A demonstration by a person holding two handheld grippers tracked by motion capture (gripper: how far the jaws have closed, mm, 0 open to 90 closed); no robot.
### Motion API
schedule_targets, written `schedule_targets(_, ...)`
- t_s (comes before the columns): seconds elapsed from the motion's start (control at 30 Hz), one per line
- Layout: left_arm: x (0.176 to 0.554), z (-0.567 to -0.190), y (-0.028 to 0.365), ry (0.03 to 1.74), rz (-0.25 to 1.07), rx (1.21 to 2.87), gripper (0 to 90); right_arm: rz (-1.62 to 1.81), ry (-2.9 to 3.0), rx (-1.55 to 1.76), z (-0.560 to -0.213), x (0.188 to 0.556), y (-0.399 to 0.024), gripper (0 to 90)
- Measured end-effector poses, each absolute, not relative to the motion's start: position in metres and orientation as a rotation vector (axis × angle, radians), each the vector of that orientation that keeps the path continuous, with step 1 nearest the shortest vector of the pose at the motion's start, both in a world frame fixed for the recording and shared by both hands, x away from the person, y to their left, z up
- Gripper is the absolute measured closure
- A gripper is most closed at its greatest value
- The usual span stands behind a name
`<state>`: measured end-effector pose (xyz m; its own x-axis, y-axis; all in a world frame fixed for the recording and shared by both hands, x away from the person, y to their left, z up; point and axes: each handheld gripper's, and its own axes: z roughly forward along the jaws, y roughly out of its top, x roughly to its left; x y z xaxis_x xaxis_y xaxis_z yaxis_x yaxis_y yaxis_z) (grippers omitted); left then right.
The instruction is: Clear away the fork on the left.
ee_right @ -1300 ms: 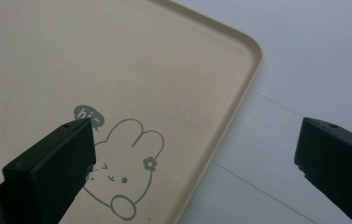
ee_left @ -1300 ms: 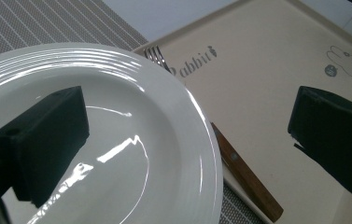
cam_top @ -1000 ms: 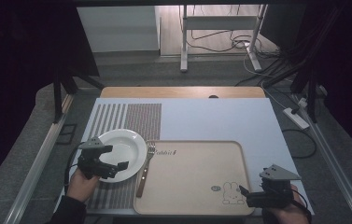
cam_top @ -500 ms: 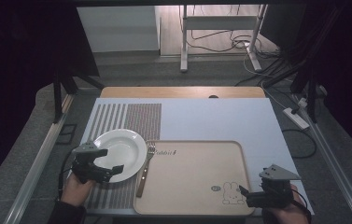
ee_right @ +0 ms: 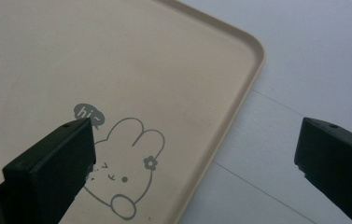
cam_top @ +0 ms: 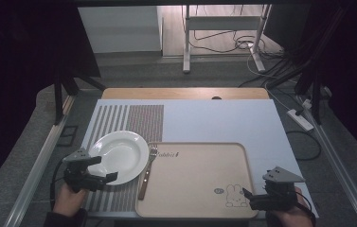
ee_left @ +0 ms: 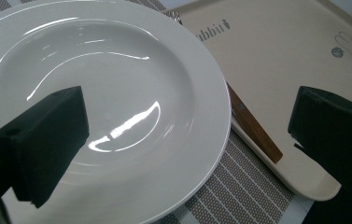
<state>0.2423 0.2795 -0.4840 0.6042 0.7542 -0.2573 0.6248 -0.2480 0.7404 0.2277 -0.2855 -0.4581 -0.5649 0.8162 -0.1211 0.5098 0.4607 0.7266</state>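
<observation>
1. Plate (cam_top: 120, 157): a round, glossy white ceramic dish with a shallow well and a broad rim is seen lying on a striped woven placemat (cam_top: 124, 124) at the table's left front; bright streaks of light are reflected across its smooth glaze in the left gripper view.
2. Left gripper (cam_top: 104, 169) is held at the plate's near edge, its black, blocky jaws spread wide apart; in its own view one jaw is seen over the plate's well and the other over the tray, with nothing clamped between them.
3. A fork (cam_top: 147, 170) with metal tines and a brown wooden handle is laid between the plate and the tray, just beside both.
4. A beige rectangular tray (cam_top: 242, 156) with rounded corners and a low raised lip is set right of the plate; a matte surface and a printed rabbit drawing (ee_right: 122, 175) are shown.
5. Right gripper (cam_top: 245, 197) is held at the tray's near right corner, its jaws wide apart and empty, one over the rabbit, one over the pale blue table (cam_top: 214, 123).
</observation>
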Motion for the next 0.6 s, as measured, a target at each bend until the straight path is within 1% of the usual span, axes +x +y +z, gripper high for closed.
schedule_targets(0.6,0.223,-0.489,0.293,1.125,0.171,1.949,0.0,0.891,2.261,1.11,-0.458,0.228,-0.285,0.0)
